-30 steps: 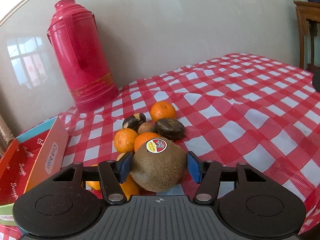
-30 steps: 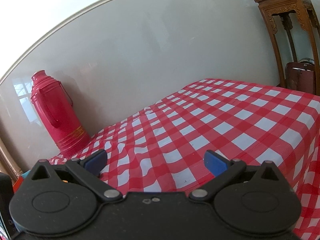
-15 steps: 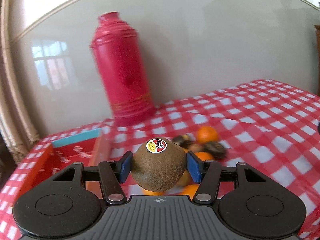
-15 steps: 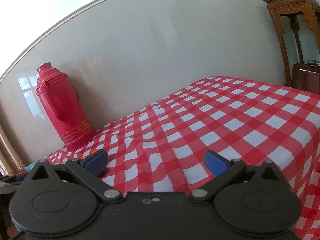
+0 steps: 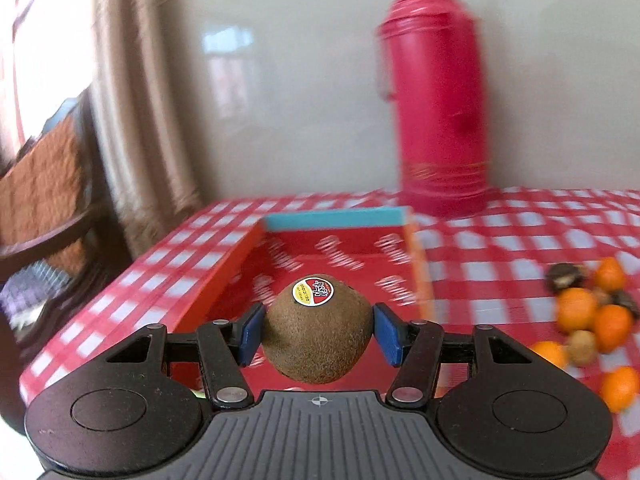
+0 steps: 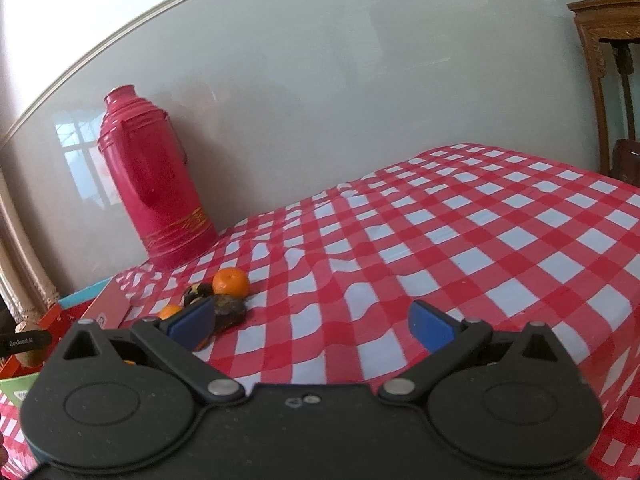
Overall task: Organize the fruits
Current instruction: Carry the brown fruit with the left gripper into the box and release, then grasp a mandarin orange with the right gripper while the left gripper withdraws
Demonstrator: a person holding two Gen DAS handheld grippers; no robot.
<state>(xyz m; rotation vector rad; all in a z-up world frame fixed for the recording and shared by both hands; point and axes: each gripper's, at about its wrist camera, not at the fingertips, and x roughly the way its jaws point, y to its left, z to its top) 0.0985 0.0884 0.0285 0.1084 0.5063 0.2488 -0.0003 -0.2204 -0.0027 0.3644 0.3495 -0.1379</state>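
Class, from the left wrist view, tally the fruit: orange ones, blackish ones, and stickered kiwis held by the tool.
Orange fruits: 5
Blackish fruits: 2
Stickered kiwi in left tool: 1
Total: 8

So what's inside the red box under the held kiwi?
Only the printed red floor of the box shows. The kiwi and left gripper hide its near end.

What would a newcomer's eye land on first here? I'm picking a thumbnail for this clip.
First, the brown kiwi with its red and yellow sticker, clamped in the left claw in front of the open red box. Next, the tall red thermos against the wall on the red-checked tablecloth, with a cluster of oranges and dark fruits beside the box. The right claw hangs open, holding nothing.
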